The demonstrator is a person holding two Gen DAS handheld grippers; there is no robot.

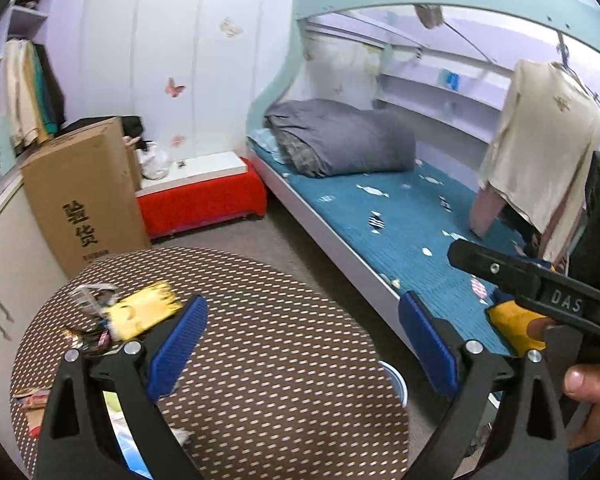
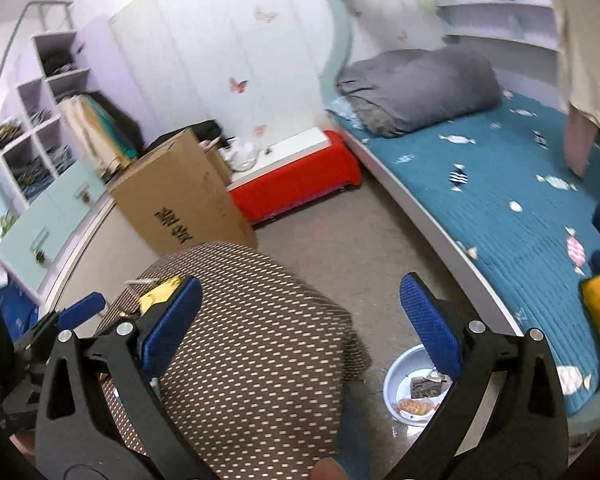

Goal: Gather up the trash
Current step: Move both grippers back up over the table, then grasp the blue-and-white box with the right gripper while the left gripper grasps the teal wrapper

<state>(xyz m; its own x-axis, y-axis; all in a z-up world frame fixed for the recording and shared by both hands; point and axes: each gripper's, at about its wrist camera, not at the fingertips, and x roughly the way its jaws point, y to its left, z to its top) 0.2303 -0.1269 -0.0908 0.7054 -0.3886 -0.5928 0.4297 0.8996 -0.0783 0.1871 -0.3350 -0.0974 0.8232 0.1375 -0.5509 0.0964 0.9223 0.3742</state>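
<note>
1. The left gripper is held released, its blue pads spread wide with nothing between them, above a round table with a brown dotted cover.
2. The right gripper is likewise held wide apart and empty, over the right edge of the same table.
3. Trash is seen on the far left of the table: a yellow wrapper lies among smaller crumpled wrappers, just left of the left gripper's left pad.
4. A pale blue basin is seen on the floor to the right of the table, with some wrappers already inside.
5. A cardboard box is stood beyond the table, and a bed with a teal cover is seen on the right.
</note>
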